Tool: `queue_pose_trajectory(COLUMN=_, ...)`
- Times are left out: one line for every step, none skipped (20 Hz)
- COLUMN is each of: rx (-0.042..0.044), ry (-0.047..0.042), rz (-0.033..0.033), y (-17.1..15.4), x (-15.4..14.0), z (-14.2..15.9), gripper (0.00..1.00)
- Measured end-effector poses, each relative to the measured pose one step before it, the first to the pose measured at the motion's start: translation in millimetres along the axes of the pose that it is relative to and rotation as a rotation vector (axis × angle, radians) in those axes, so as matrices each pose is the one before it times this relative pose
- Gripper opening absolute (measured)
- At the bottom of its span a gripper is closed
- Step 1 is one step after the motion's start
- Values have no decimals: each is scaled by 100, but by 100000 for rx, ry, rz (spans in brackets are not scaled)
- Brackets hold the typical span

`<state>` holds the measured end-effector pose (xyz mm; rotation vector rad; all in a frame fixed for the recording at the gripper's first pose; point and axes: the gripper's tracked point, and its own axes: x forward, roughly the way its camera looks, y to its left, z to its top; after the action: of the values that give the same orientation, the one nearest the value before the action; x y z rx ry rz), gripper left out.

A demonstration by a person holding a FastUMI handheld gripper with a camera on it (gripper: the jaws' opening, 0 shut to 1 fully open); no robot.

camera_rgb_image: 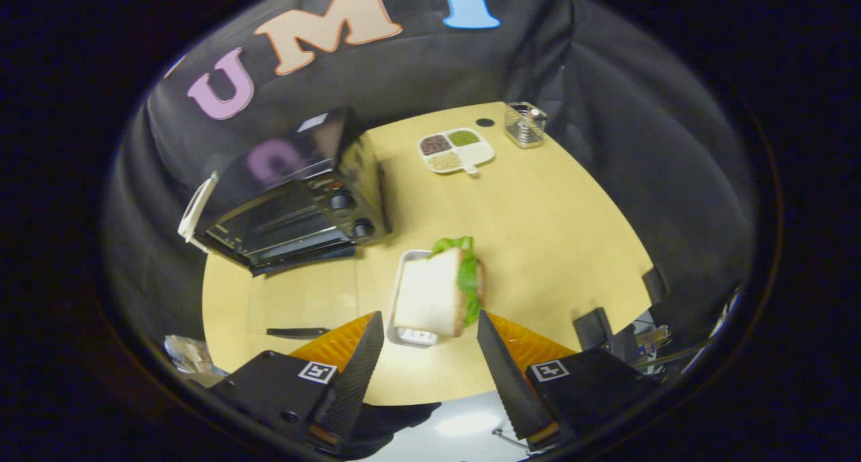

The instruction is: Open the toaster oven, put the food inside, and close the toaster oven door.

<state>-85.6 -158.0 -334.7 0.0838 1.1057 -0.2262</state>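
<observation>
My gripper sits high above the tabletop, fingers spread wide apart, nothing between them pressed or held. One fingertip points up on one side, the other on the far side of the gap, and neither touches anything that I can see.

Just ahead of the fingers, in line with the gap — the sandwich. White bread faces me, green lettuce sticking out along one edge and at the top. It lies on a small pale tray, which rests flat on the tabletop; the tray's near end pokes out below the bread.

Beyond the sandwich and off to the side stands the toaster oven, dark and glossy, set at an angle near the tabletop's edge. Its glass door is dropped open and lies nearly flat toward me, the tabletop showing through it, a dark handle along its near edge. Inside I can make out rack lines. Two knobs sit on the control panel at the end nearer the sandwich. The sandwich is apart from the oven, not inside.

Farther back — a white divided dish with four compartments of grains or seeds, dark, green and pale. Near it, a clear container at the far corner.
</observation>
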Motion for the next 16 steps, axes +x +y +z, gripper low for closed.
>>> queue_pose_trajectory(rx=2013, ry=1585, rz=-404, y=-805, x=861, z=-191, gripper=89)
queue_pose_trajectory(rx=2565, ry=1763, rz=989, y=-269, x=760, z=-273, gripper=89)
queue_pose_trajectory(rx=2585, ry=1596, rz=1441, y=-146, x=935, z=-232, gripper=89)
queue_pose_trajectory(rx=1993, ry=1302, rz=998, y=-202, x=855, z=-357, gripper=89)
queue_pose_trajectory(rx=1302, ry=1649, rz=305, y=-259, x=951, z=-300, gripper=89)
queue_pose_trajectory(rx=1095, ry=1227, rz=245, y=-187, x=822, z=-181, gripper=89)
queue_pose_trajectory(rx=1285, ry=789, rz=505, y=-109, x=722, z=-58, gripper=89)
queue_pose_trajectory(rx=1761, ry=1032, rz=1077, y=75, x=659, z=-324, gripper=89)
queue_pose_trajectory(rx=1969, ry=344, rz=1201, y=87, x=591, z=28, gripper=88)
queue_pose_trajectory(rx=1993, ry=-289, rz=1993, y=281, x=364, z=28, gripper=86)
queue_pose_trajectory(rx=1653, ry=-314, rz=1263, y=289, x=434, z=88, gripper=85)
queue_pose_trajectory(rx=2000, ry=-330, rz=1989, y=377, x=184, z=205, gripper=84)
queue_pose_trajectory(rx=2584, ry=-610, rz=855, y=89, x=66, z=145, gripper=79)
queue_pose_trajectory(rx=2574, ry=767, rz=2775, y=145, x=-414, z=-189, gripper=75)
queue_pose_trajectory(rx=3177, ry=-1131, rz=2642, y=497, x=-148, z=197, gripper=71)
queue_pose_trajectory(rx=4152, ry=-1602, rz=3061, y=1074, x=-96, z=299, gripper=66)
